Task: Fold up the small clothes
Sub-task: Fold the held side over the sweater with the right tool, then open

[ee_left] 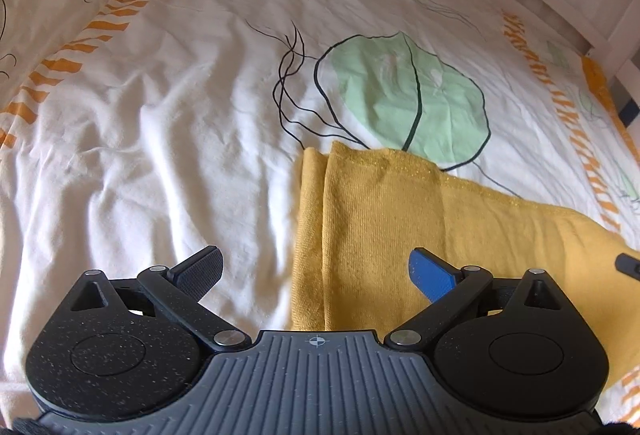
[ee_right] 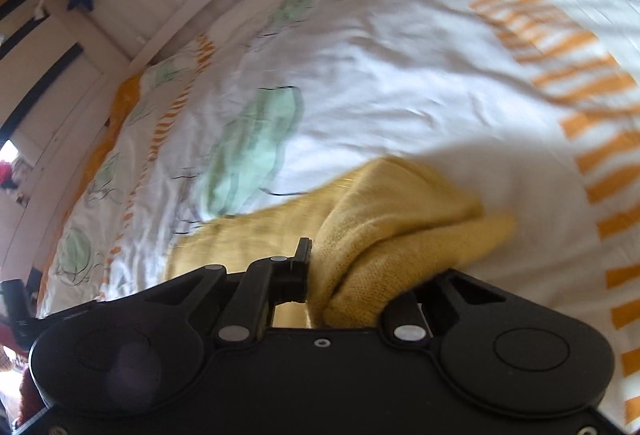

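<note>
Leafy bedding (ee_left: 160, 139) covers the bed. Right tool (ee_right: 360, 291) pinches the yellow knit garment (ee_right: 392, 235), bunched just ahead. Left tool (ee_left: 316, 271) gapes empty beside it. Next: carry the fold across.

The right wrist view is smeared with motion blur, worst over the bedcover (ee_right: 400, 83) at the far right, where its orange stripes run together. There the yellow garment (ee_right: 392, 235) bunches over the right gripper (ee_right: 352, 287), hiding its right-hand finger entirely. In the left wrist view the garment (ee_left: 380, 227) passes behind the left gripper (ee_left: 316, 271) and is cut off by the right edge. A small dark part (ee_left: 628, 265) at that edge cannot be identified.
</note>
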A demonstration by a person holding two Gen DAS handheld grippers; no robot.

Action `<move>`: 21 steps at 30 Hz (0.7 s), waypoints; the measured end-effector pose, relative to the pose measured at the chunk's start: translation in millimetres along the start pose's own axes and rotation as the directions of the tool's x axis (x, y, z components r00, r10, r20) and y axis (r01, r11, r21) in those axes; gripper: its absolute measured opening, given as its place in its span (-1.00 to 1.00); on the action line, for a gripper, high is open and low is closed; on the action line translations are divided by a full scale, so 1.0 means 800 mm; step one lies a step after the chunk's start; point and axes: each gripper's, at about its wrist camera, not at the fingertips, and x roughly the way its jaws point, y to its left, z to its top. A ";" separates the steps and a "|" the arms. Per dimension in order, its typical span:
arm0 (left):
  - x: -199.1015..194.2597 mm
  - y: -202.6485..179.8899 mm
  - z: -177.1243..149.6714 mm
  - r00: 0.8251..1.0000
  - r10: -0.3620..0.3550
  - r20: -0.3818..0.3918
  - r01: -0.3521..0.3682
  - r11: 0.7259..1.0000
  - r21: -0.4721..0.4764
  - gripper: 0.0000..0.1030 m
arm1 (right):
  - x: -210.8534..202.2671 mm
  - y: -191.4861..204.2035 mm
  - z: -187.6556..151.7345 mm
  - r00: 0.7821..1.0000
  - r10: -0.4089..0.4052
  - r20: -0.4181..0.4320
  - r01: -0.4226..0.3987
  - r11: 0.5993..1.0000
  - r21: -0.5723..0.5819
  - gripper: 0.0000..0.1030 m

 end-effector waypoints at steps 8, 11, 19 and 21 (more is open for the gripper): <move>-0.007 0.018 0.005 1.000 -0.020 -0.003 0.020 0.999 -0.040 0.95 | 0.042 0.100 -0.001 0.994 0.042 -0.099 -0.053 0.992 -0.112 -0.55; -0.007 0.024 0.006 1.000 -0.019 -0.005 0.019 0.999 -0.048 0.95 | 0.069 0.129 -0.013 0.990 0.042 -0.132 -0.060 0.988 -0.141 -0.55; -0.011 0.039 0.009 1.000 -0.016 -0.002 0.016 0.998 -0.066 0.95 | 0.135 0.191 -0.053 0.980 -0.047 -0.193 -0.002 0.970 -0.245 -0.53; -0.011 0.043 0.009 1.000 -0.017 -0.003 0.017 0.997 -0.075 0.95 | 0.148 0.201 -0.064 0.975 -0.086 -0.205 0.025 0.959 -0.282 -0.44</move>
